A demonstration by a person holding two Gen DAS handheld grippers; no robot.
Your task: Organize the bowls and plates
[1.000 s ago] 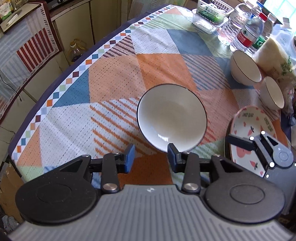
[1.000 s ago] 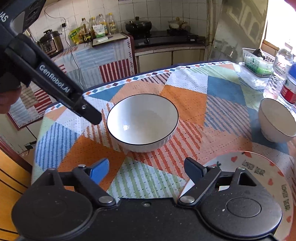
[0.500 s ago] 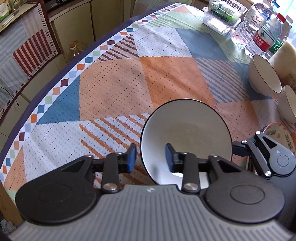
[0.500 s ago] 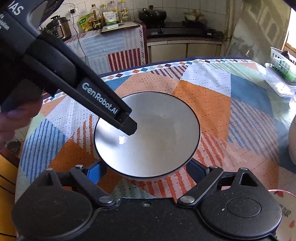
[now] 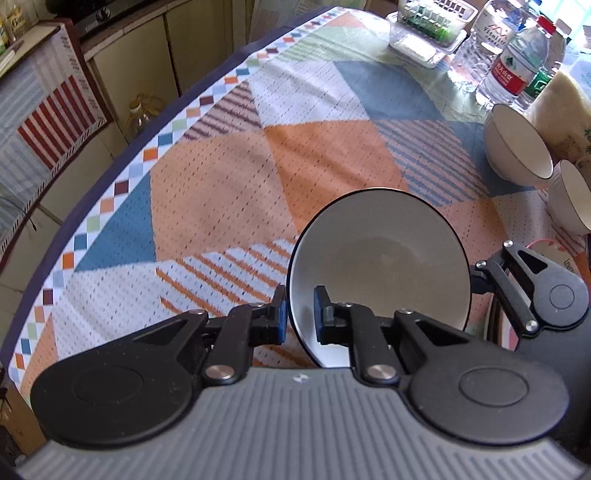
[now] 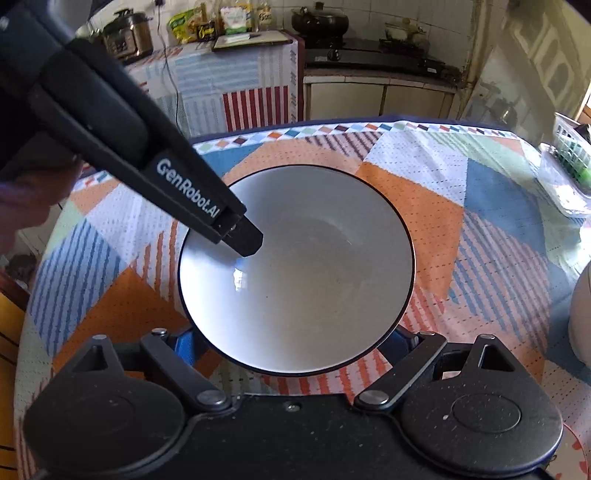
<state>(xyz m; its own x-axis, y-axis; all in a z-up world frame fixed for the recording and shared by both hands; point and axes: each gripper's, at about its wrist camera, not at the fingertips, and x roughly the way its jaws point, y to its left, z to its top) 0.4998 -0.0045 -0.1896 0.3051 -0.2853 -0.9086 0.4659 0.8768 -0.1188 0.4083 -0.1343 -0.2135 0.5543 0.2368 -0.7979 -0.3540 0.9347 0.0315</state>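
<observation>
Two tools: both at one white, dark-rimmed ceramic bowl [image 5: 380, 266]
Left tool [image 5: 299, 314]: clamped on bowl's rim
Right tool [image 6: 295, 341]: apart, bowl between fingers
Bench [image 5: 229, 177]: patchwork cloth

white bowl [image 6: 306, 280] on patterned tablecloth [image 6: 461, 206] | left hand-held gripper [image 6: 242, 236] clamps its rim

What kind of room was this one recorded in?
A home kitchen, most likely: a gas stove with a black pot along the tiled back wall, a rice cooker on a side counter, and a dining table under a patchwork-print cloth.
</observation>
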